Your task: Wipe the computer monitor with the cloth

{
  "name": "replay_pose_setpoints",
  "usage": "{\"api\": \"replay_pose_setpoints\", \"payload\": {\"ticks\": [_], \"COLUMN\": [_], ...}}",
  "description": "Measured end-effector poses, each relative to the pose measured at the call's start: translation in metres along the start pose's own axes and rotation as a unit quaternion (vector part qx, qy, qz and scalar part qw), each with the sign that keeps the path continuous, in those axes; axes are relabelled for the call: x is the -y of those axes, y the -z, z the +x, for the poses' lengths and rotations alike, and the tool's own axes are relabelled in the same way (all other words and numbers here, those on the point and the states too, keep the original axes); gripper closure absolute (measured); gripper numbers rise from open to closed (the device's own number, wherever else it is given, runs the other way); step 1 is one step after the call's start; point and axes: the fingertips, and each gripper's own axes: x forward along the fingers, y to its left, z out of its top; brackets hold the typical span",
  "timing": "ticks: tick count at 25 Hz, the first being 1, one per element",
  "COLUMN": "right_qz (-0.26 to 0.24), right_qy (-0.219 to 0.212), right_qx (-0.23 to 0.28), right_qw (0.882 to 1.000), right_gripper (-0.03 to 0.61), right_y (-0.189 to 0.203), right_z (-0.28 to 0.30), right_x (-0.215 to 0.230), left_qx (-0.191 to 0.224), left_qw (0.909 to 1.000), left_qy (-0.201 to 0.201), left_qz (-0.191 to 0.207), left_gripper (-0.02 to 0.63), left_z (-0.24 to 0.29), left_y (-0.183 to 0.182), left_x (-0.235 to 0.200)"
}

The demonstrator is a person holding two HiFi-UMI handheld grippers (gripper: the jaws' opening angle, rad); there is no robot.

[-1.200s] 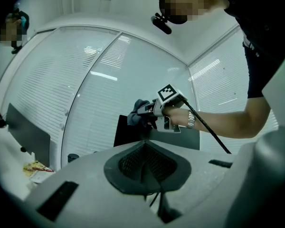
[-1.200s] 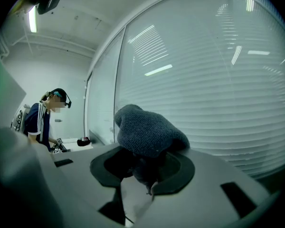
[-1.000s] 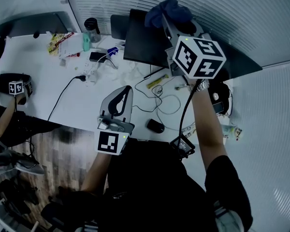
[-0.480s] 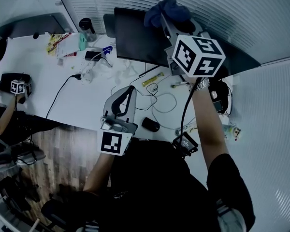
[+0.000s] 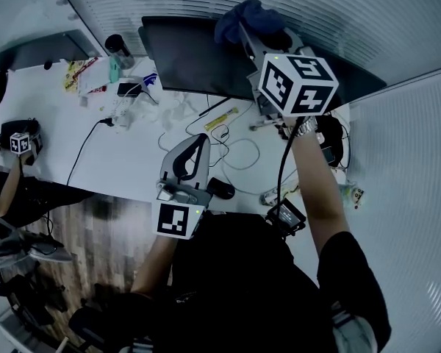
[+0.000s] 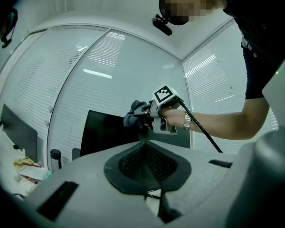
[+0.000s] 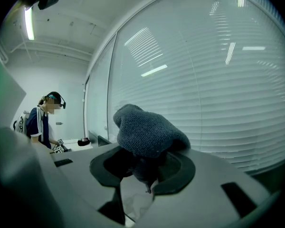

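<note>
The right gripper (image 5: 251,37) is raised over the back of the white desk (image 5: 125,160); its jaws are pressed onto a dark blue cloth (image 5: 250,15), and most of the cloth bulges out above them, as the right gripper view shows well (image 7: 149,132); the cloth is at the top edge of the computer monitor (image 5: 191,57), toward the right end of it, but I cannot tell if it touches the screen; the monitor stands dark at the back of the desk, in front of the window blinds (image 5: 353,20). The left gripper (image 5: 197,140) is lower and nearer to the person, over the front of the desk; its jaws meet at the tips and nothing is between them. On the desk lie a black mouse (image 5: 220,188), some loose cables (image 5: 239,153), a power strip (image 5: 121,109) and a black tumbler (image 5: 117,48).
</note>
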Motion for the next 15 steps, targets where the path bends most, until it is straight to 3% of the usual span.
{"api": "replay_pose_setpoints", "payload": {"ticks": [15], "right_qz": [0.013], "right_qy": [0.032], "right_qx": [0.006], "right_qw": [0.999], "right_gripper": [0.445], "right_y": [0.006], "right_z": [-0.05], "right_x": [0.065], "left_qx": [-0.009], "left_qw": [0.9995], "left_qy": [0.029], "left_qz": [0.009], "left_gripper": [0.606], "left_z": [0.019], "left_y": [0.01], "left_x": [0.061]}}
